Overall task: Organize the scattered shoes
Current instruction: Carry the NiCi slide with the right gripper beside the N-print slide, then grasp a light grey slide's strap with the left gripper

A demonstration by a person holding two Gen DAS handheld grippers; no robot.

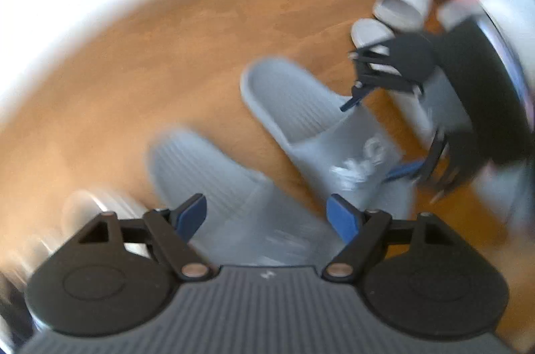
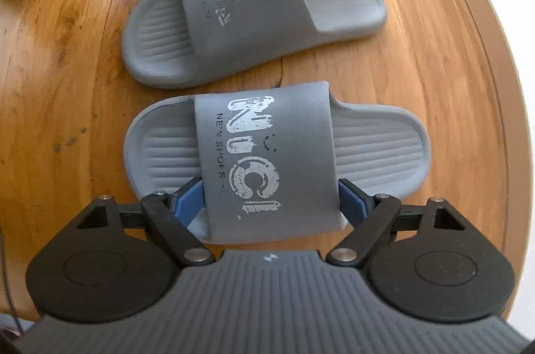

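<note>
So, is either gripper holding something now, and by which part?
The right gripper has its jaws closed on the nearer grey rubber slide sandal, across the two edges of its printed strap. The left gripper holds nothing; its jaws stand open.

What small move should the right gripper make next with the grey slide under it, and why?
Probably close the right gripper a little more. Its blue fingers sit on both sides of the near grey slide's strap, but firm contact is unclear. The slide still lies flat on the wooden floor.
</note>
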